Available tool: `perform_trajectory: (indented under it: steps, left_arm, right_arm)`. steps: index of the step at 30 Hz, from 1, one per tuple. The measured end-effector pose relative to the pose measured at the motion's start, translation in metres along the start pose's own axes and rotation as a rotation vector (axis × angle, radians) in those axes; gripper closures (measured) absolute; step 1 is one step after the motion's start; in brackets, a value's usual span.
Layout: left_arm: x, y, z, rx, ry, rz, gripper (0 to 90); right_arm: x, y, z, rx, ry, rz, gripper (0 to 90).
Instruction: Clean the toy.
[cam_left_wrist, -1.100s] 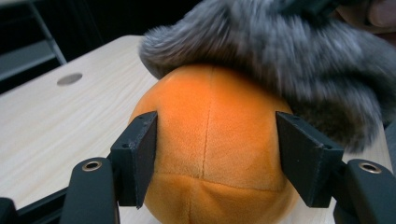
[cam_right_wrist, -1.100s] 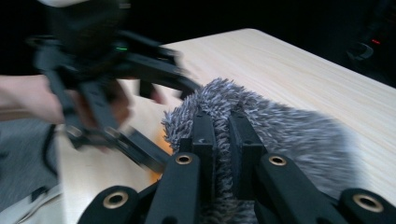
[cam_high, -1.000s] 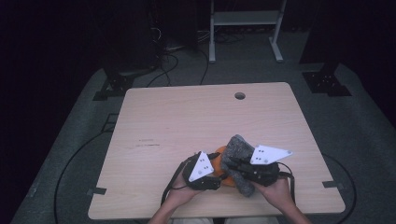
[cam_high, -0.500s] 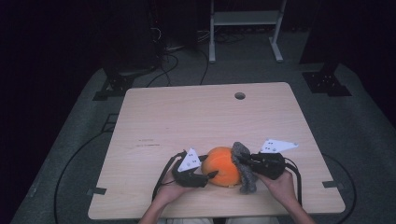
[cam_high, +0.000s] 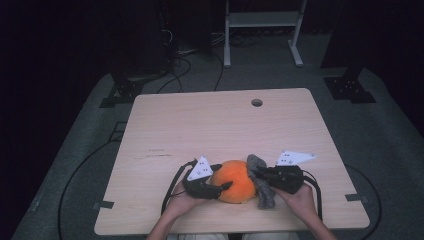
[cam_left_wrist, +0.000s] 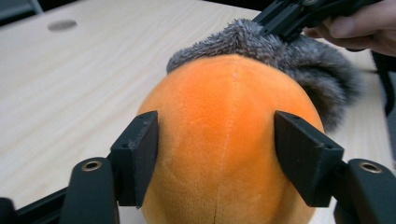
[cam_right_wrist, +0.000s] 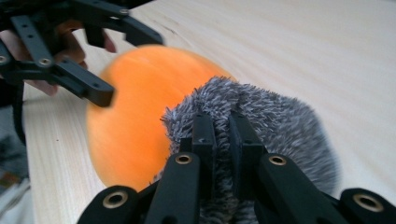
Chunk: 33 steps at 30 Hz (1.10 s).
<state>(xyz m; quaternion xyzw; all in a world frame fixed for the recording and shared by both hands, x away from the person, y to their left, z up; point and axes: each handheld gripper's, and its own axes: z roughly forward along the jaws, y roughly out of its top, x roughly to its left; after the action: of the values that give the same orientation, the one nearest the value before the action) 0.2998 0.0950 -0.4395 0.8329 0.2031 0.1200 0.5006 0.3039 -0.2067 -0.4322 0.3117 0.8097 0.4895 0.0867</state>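
Note:
A round orange plush ball (cam_high: 235, 180) with a grey furry part (cam_high: 265, 192) lies near the table's front edge. My left gripper (cam_high: 225, 186) is at its left, open, with one jaw on each side of the ball (cam_left_wrist: 219, 116) and no dent in the plush. My left gripper (cam_left_wrist: 219, 154) looks straight at the ball's seam. My right gripper (cam_high: 257, 175) is at the right, shut on the grey fur (cam_right_wrist: 280, 126). Its jaws (cam_right_wrist: 222, 121) pinch a tuft, and the ball (cam_right_wrist: 135, 116) is blurred behind. The other gripper (cam_right_wrist: 128, 65) shows past the ball.
The light wooden table (cam_high: 200, 130) has a round cable hole (cam_high: 257, 102) at the back right. A white metal stand (cam_high: 260, 30) and cables are on the floor beyond. A hand holds each gripper at the front edge.
The grey fur lay over the ball between both grippers; now it has been drawn to the right and the orange ball is uncovered. The grippers have moved apart.

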Motion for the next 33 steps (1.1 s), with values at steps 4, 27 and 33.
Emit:
perform_trajectory:
  steps: [4, 27, 33]
  left_arm:
    - [0.0, 0.002, 0.0, 0.009, -0.021, 0.007, 34.5]
    - [-0.009, 0.018, 0.004, -0.076, 0.02, 0.025, 21.6]
    - [0.002, 0.006, 0.005, 0.022, -0.008, -0.076, 23.7]
  right_arm:
    - [0.004, 0.007, -0.006, -0.044, 0.019, -0.004, 81.7]
    - [0.011, 0.01, 0.003, -0.066, 0.062, -0.014, 81.7]
    - [0.041, 0.008, 0.012, -0.038, 0.085, -0.16, 81.6]
